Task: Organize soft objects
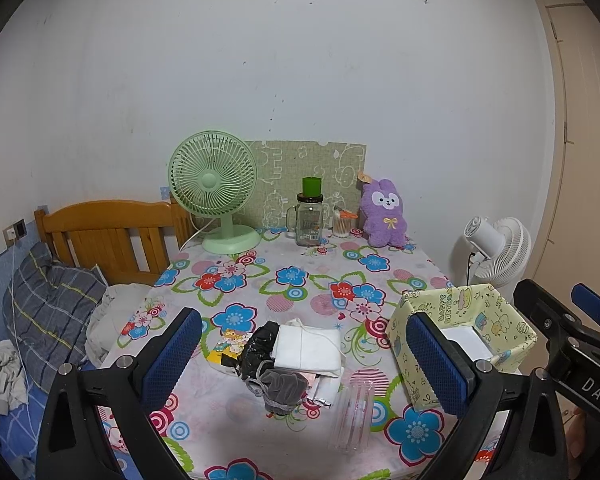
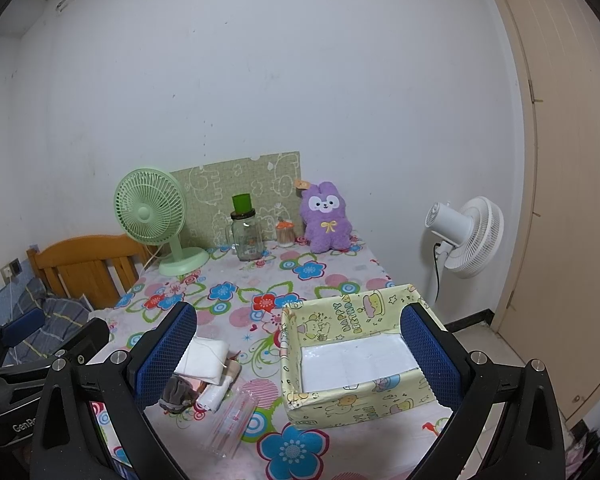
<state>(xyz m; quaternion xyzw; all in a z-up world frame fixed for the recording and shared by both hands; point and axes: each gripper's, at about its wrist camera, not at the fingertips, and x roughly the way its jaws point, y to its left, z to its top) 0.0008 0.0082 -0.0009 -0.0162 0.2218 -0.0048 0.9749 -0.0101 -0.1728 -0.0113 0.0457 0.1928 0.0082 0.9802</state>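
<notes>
Two claws hung spread and empty as I looked over the worktop (image 1: 284, 280): my left claw (image 1: 304, 356) above the heap of soft things, my right claw (image 2: 300, 356) above the yellow box (image 2: 340, 396). Just left of that box lay a white folded cloth (image 1: 312, 346), a black crumpled bag (image 1: 260, 344) and a grey pouch (image 1: 282, 390), all touching, with a clear plastic sleeve (image 1: 350, 416) between pouch and box. I judged the risk was a pinch catching two layers at once, the cloth's loose string dragging neighbours, or the sleeve sliding toward the near edge.
</notes>
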